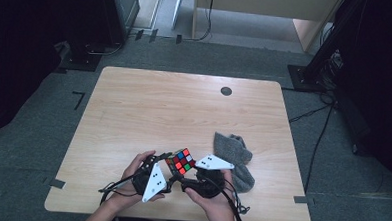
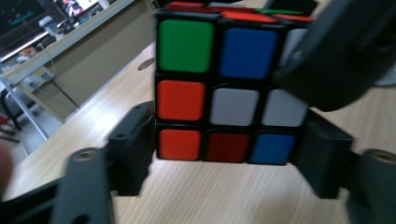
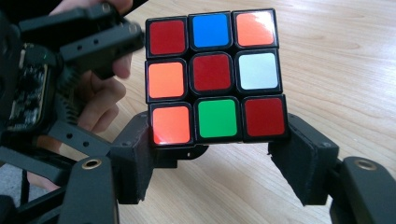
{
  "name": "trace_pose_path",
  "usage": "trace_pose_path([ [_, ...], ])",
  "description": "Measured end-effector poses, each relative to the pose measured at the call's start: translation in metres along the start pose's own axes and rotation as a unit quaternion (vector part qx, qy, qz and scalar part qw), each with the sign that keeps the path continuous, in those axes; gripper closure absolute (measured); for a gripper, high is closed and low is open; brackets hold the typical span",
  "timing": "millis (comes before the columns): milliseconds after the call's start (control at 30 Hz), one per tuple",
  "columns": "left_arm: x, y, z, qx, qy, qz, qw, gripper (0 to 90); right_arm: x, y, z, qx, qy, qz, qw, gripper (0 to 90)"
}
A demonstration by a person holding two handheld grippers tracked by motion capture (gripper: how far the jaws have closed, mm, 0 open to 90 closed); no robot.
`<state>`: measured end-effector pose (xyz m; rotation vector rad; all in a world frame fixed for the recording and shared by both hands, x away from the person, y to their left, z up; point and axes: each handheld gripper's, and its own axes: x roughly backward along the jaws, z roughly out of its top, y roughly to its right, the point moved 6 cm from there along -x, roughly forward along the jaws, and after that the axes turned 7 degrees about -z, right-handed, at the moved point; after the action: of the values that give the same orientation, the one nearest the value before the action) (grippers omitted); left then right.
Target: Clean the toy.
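A Rubik's cube [image 1: 180, 161] is held just above the wooden table [image 1: 184, 105] near its front edge, between both hand-held grippers. My left gripper [image 1: 167, 166] comes from the left and is shut on the cube's lowest layer [image 2: 231, 105], one jaw against each side. My right gripper [image 1: 188, 173] comes from the right and is shut on the bottom row [image 3: 212, 77] in the same way. In the right gripper view, the left gripper [image 3: 100, 39] and the hand holding it are at the left. A dark jaw of the right gripper [image 2: 336, 56] covers the cube's upper right corner in the left gripper view.
A crumpled grey cloth [image 1: 234, 159] lies on the table just right of the hands. A small dark round disc [image 1: 226, 91] is set in the table near its far edge. Cables and dark stands are on the floor around the table.
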<state>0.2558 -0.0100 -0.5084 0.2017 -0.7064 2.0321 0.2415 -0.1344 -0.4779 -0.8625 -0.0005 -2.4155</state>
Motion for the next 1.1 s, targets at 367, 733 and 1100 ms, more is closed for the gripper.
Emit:
trace_pose_path([
  [367,0.009,-0.031,-0.020,0.107,0.003,0.002,0.9943,33.9,0.019,0.027,0.013,-0.035,0.063,0.053,0.9960,18.4],
  [733,0.018,-0.048,-0.025,0.200,0.015,-0.020,0.9794,33.8,-0.002,0.118,-0.032,0.015,0.009,-0.142,0.9898,25.9],
  [1100,0.027,-0.057,-0.023,0.237,0.039,-0.028,0.9703,33.8,-0.021,0.133,-0.054,0.019,-0.039,-0.169,0.9846,31.5],
])
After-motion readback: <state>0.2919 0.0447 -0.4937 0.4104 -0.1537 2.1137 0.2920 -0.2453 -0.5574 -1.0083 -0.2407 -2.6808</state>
